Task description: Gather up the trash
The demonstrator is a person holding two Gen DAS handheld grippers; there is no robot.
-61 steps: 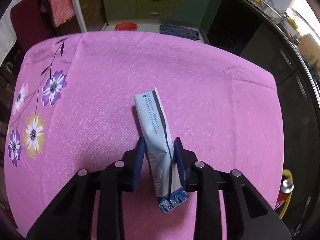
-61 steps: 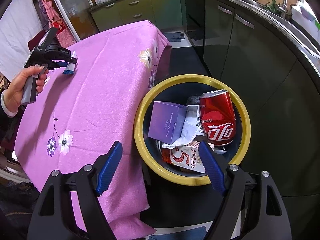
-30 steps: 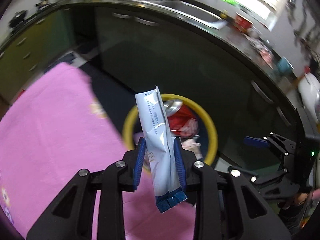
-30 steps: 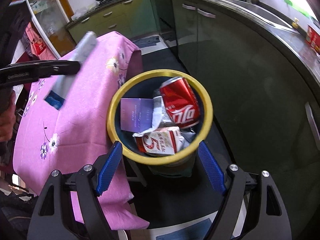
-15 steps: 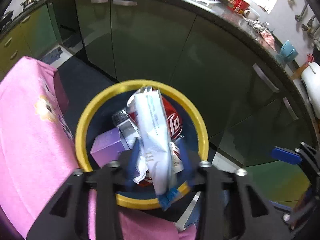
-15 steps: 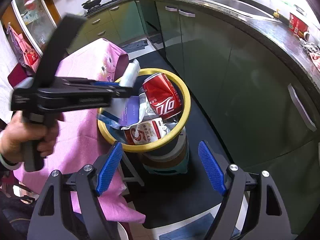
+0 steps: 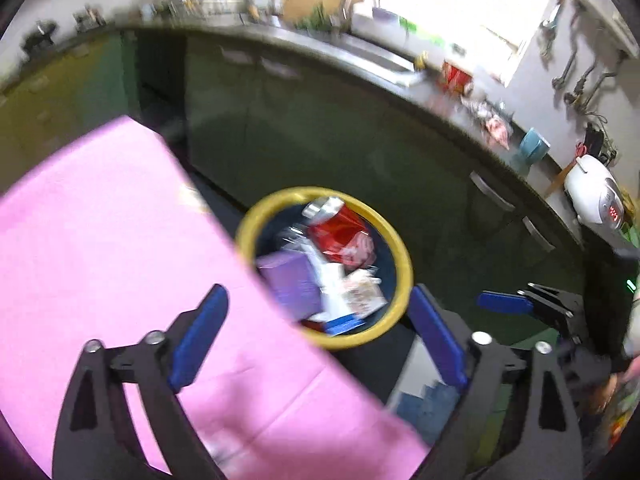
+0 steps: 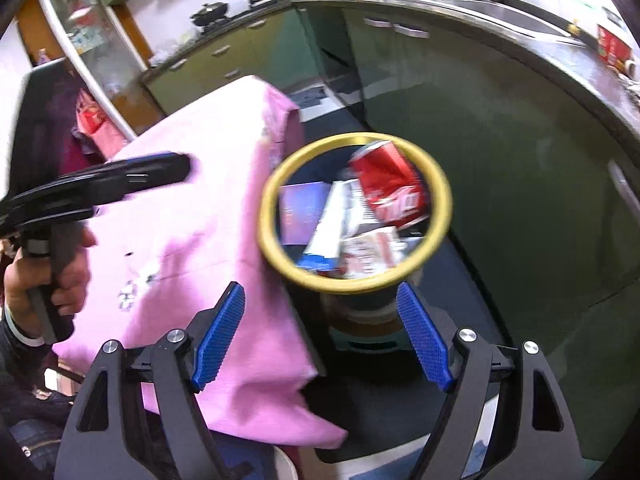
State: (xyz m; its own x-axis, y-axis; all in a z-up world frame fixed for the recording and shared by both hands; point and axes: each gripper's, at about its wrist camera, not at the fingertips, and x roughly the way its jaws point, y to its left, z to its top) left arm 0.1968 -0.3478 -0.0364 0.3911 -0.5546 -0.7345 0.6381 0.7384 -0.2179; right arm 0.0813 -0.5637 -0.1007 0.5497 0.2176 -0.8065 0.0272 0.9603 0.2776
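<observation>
White-and-blue foil sachet lies in round yellow-rimmed trash bin, beside pink tablecloth edge.
L gripper & R gripper: jaws apart, empty, above the bin.

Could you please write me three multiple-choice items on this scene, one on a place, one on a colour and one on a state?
1. Where is the red can?
A. on the pink cloth
B. in the bin
C. on the counter

2. What colour is the bin's rim?
A. yellow
B. white
C. red

3. How do the left tongs stand?
A. shut on a packet
B. shut on nothing
C. open and empty

Answers:
1. B, the can lies inside the bin atop the other trash.
2. A, a yellow ring runs round the bin's mouth in both views.
3. C, the blue pads sit wide apart with nothing between them, and the white packet lies in the bin beside the purple box.
</observation>
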